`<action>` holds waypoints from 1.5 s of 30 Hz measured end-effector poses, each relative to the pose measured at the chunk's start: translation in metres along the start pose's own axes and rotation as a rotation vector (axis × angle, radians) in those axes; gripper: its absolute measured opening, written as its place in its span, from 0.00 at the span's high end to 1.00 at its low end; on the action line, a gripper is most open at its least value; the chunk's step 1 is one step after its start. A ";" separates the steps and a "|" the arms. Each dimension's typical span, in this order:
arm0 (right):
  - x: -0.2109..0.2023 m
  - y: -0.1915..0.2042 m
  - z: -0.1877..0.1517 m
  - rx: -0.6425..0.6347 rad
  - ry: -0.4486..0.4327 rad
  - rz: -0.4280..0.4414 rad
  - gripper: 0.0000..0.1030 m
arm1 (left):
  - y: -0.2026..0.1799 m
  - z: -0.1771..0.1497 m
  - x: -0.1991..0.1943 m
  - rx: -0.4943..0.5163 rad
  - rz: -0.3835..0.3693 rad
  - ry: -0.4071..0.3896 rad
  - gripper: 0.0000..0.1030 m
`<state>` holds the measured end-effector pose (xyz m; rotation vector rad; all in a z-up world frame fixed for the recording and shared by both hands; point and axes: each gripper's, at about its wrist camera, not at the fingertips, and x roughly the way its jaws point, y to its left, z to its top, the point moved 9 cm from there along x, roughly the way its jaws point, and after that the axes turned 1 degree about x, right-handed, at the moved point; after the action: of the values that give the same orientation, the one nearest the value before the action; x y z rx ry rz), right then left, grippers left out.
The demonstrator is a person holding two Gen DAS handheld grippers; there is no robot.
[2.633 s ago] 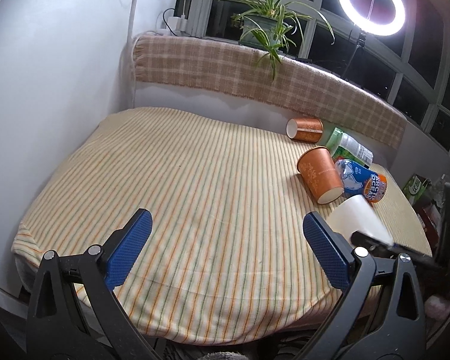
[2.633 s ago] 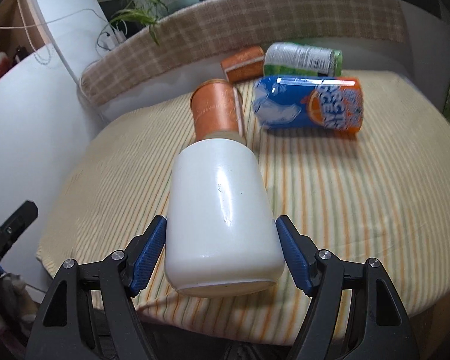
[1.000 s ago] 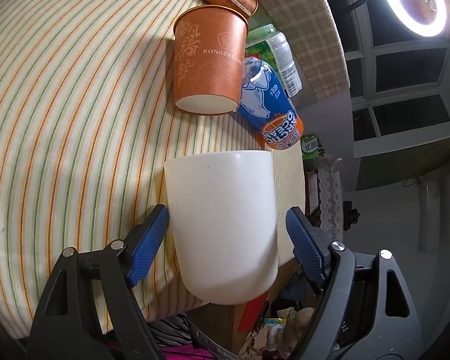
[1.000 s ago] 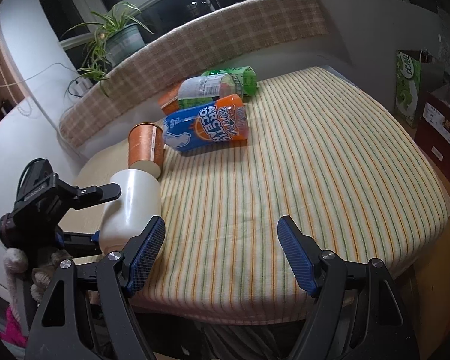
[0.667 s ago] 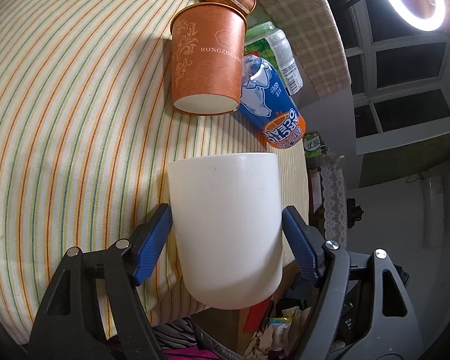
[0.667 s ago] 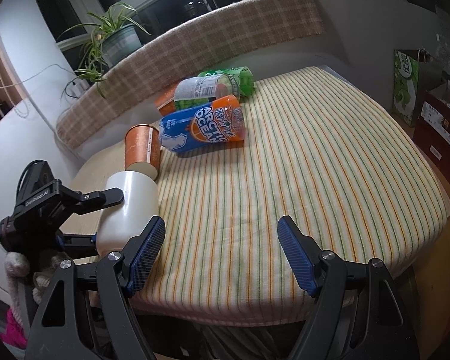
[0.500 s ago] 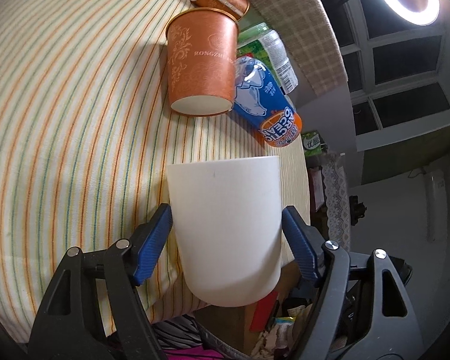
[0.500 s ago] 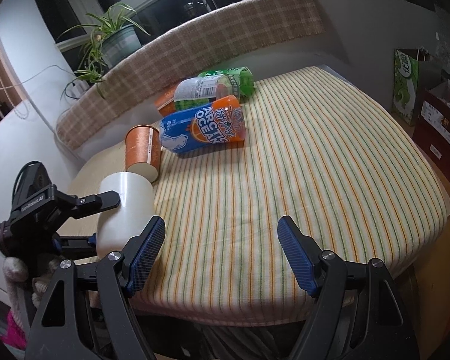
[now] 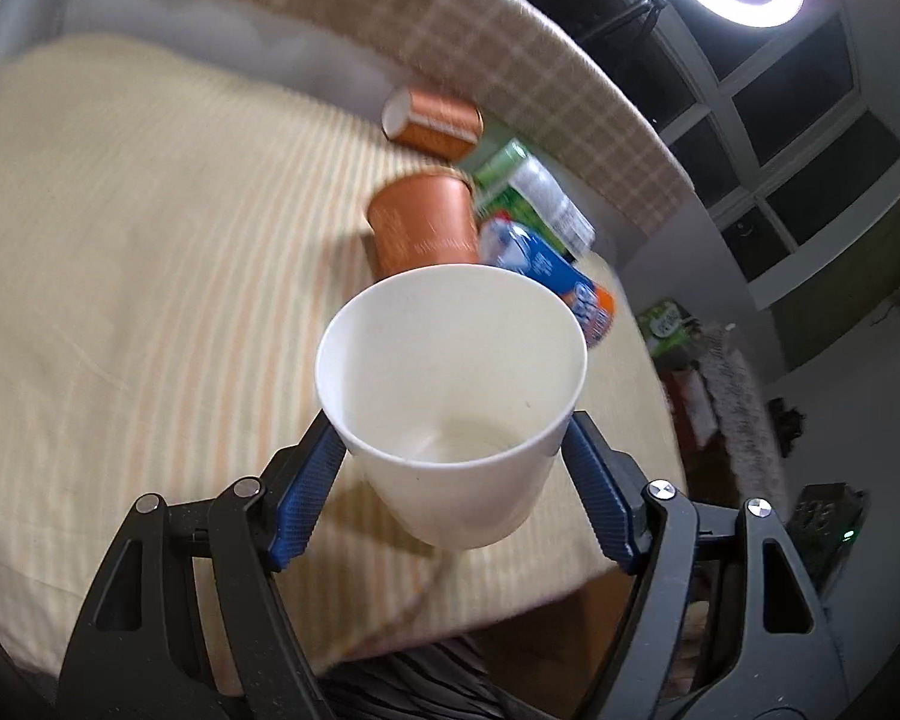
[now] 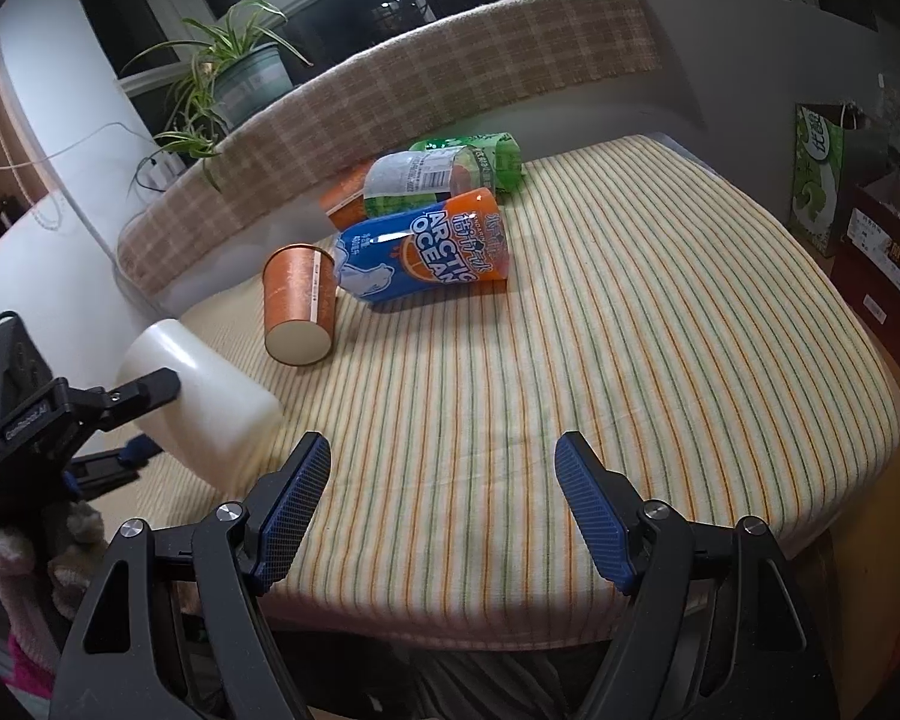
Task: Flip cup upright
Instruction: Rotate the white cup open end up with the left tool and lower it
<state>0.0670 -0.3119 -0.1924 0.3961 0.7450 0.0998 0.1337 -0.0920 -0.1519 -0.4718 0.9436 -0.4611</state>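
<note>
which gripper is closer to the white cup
Left. The left gripper is shut on the white cup, one blue pad on each side. The right gripper is open, apart from the cup, over the striped cloth.

white cup (image 9: 452,396), empty, tilted, off table

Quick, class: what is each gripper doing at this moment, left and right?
Left gripper: shut on the white cup, its mouth open toward the camera.
Right gripper: open, holding nothing, over the striped tablecloth.
</note>
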 end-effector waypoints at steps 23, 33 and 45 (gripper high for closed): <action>0.001 0.005 -0.004 -0.005 0.011 -0.001 0.25 | -0.013 -0.006 0.002 0.397 0.316 -0.125 0.27; 0.002 0.007 -0.004 -0.006 0.017 0.001 0.25 | -0.015 -0.011 0.006 0.415 0.323 -0.110 0.26; 0.001 0.006 -0.004 -0.006 0.018 0.002 0.25 | -0.021 -0.015 0.007 0.413 0.279 -0.101 0.25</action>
<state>0.0654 -0.3043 -0.1939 0.3906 0.7616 0.1072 0.1215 -0.1157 -0.1520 0.0123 0.7755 -0.3611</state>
